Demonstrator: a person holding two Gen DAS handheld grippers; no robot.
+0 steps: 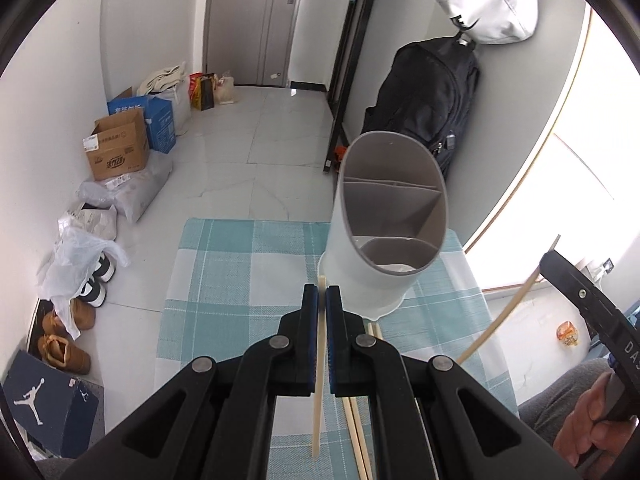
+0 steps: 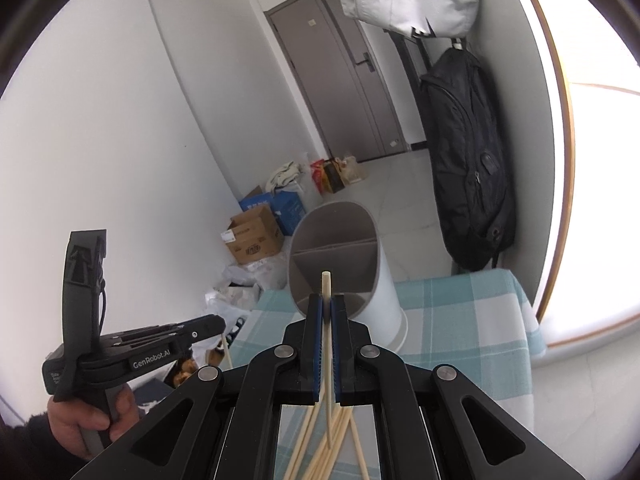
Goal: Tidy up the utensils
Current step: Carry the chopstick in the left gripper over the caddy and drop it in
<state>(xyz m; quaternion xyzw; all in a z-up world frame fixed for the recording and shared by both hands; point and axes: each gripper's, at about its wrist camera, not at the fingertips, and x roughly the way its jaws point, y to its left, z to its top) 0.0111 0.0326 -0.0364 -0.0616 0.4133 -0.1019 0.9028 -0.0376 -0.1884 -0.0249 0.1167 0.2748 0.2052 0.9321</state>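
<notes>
Between the closed fingers of the right tool [image 2: 327,308], a pale chopstick [image 2: 327,344] runs along the tool's own line, its blunt tip poking out just past the fingertips and aimed at the open mouth of the grey-and-white utensil holder [image 2: 344,264] directly ahead. The left tool [image 1: 322,296] is likewise clamped on a single chopstick [image 1: 318,380], held lengthwise, with the holder standing ahead and slightly to its right on the blue-checked cloth of the bench [image 1: 224,280]. Both sticks point roughly toward the holder, so either needs tipping downward to drop into a compartment; the right one appears better lined up with the opening. Beneath the right tool more loose chopsticks [image 2: 320,452] lie crossed on the cloth, still to be gathered. Dividers split the holder's interior into compartments, all seemingly empty as far as can be seen. Nothing stands between either tip and the rim, though the two tools work close together and could crowd each other. Beyond the bench, a black backpack [image 2: 468,160] hangs on the wall, and cardboard boxes [image 1: 120,144] and shoes [image 1: 64,344] line the tiled floor.
</notes>
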